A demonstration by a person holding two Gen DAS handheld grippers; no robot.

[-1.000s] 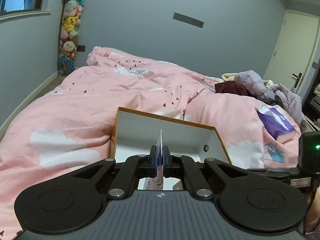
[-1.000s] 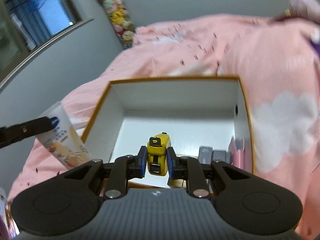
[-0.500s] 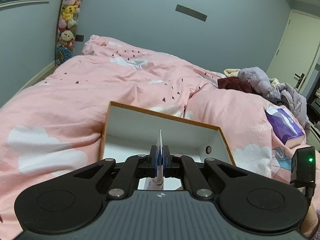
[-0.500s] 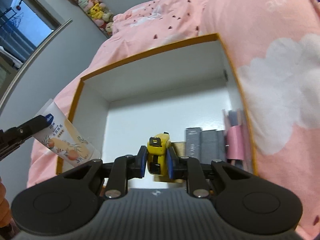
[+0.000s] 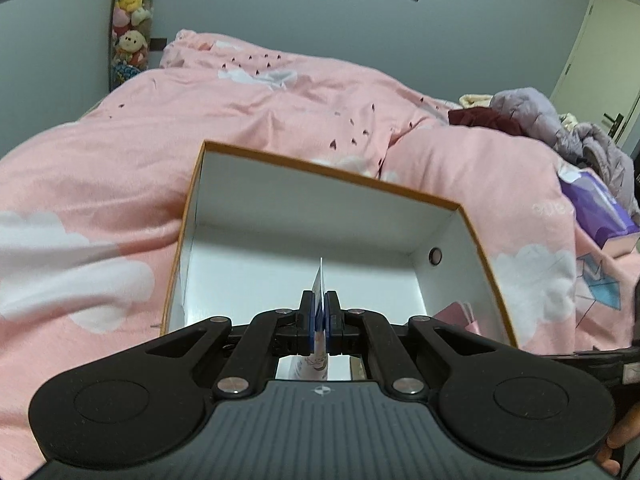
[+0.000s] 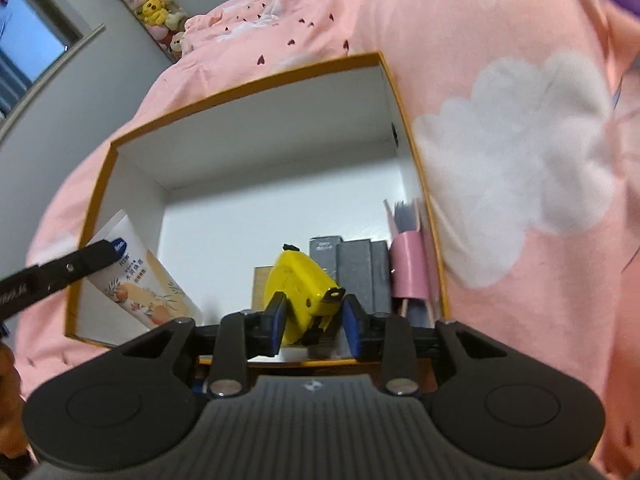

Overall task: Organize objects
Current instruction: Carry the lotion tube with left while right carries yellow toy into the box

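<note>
Right tool (image 6: pixel 314 320) is letting go: its jaws are opening around the yellow tape measure (image 6: pixel 302 284), which tips between the pads, low inside the orange-rimmed box (image 6: pixel 248 88) beside the grey cartons (image 6: pixel 352 272). Left tool (image 5: pixel 319 322) is clamped tight on the flat end of the cream tube (image 6: pixel 140 280), long axis slanting down over the box's left wall, empty floor straight ahead. The box sits on a bed with a pink duvet (image 5: pixel 120 152); grey walls, door far right.
</note>
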